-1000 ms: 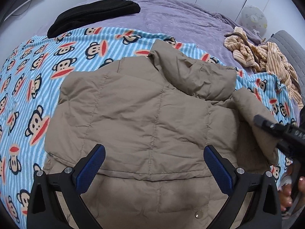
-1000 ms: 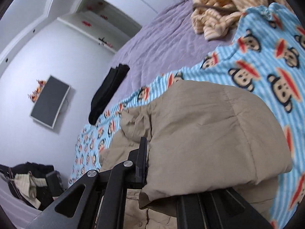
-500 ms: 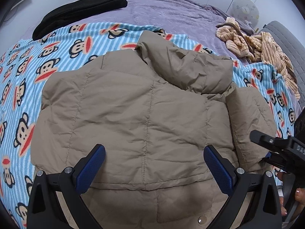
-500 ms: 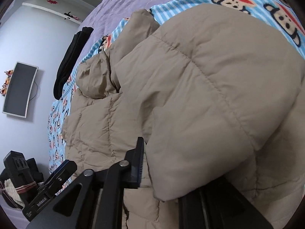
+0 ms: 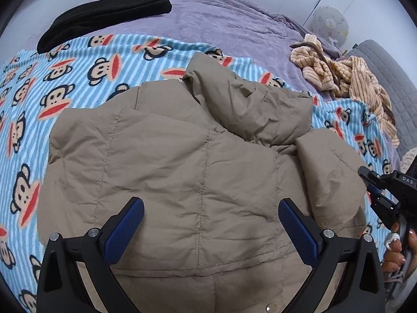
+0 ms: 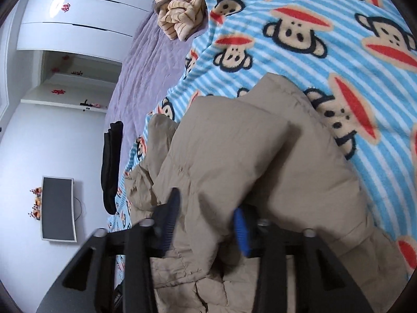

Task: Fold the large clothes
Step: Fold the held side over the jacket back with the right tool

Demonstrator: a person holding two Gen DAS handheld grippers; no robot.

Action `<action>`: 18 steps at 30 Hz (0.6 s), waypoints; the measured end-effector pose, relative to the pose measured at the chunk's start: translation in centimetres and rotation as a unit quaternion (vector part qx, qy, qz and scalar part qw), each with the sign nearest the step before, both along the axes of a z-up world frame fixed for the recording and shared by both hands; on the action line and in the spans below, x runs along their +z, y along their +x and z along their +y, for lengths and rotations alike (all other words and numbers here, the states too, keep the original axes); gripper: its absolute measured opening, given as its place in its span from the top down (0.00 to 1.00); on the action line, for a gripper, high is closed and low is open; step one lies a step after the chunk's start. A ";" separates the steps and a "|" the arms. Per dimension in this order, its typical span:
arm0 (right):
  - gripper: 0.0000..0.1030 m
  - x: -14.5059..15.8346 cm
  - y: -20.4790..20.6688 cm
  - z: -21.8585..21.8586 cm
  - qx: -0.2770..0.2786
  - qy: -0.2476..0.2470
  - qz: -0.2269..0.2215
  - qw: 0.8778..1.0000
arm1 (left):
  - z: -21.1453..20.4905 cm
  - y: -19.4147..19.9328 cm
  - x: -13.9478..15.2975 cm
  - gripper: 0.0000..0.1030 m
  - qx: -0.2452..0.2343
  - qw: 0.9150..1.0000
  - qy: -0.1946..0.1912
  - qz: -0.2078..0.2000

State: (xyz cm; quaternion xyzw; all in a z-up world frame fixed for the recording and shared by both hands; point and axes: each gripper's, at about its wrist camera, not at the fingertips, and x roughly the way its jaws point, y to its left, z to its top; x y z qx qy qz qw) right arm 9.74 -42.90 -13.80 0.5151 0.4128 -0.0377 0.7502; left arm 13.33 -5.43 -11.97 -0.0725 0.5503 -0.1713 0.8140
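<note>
Two tongs work over a tan puffer jacket [image 5: 182,172] spread back-up on a monkey-print blanket [image 5: 52,83] that covers the near part of a bed [image 5: 221,26]; the jacket lies toward the bed's near edge, its hood [image 5: 250,109] bunched toward the far side and one sleeve [image 5: 331,182] folded in over the body on the right; the left tongs [image 5: 211,224] hover above the jacket's lower back with their blue-padded fingers [image 5: 125,232] spread wide and nothing between them; the right tongs [image 6: 206,224], seen from their own camera, stand partly apart with a thick fold of the sleeve [image 6: 234,161] bulging up between the pads, though whether the pads actually press the fabric cannot be told, as this part of the picture is blurred; in the left view the right tongs [image 5: 375,190] sit just beside the sleeve's outer edge, a hand [image 5: 396,247] with painted nails gripping the handle below; a black folded garment [image 5: 104,13] rests at the bed's far left corner on a purple bedspread [image 5: 234,31]; a striped yellow garment [image 5: 338,73] lies crumpled along the right edge; a dark monitor [image 6: 58,208] hangs on the white wall.
</note>
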 end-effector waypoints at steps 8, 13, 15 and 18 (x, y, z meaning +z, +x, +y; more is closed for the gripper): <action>0.88 4.4 6.4 12.5 0.212 -0.130 -0.075 0.966 | 4.5 1.3 0.2 0.00 0.031 0.990 -0.135 0.038; 0.88 2.5 6.5 19.6 0.308 -0.147 -0.068 0.938 | 5.8 1.9 -0.2 0.00 0.027 0.976 -0.206 0.067; 0.88 1.1 6.1 20.8 0.327 -0.137 -0.054 0.933 | 5.8 2.1 -0.6 0.00 0.027 0.971 -0.226 0.078; 0.85 -1.0 5.8 21.5 0.339 -0.123 -0.019 0.932 | 5.0 2.3 -1.1 0.00 0.017 0.969 -0.230 0.091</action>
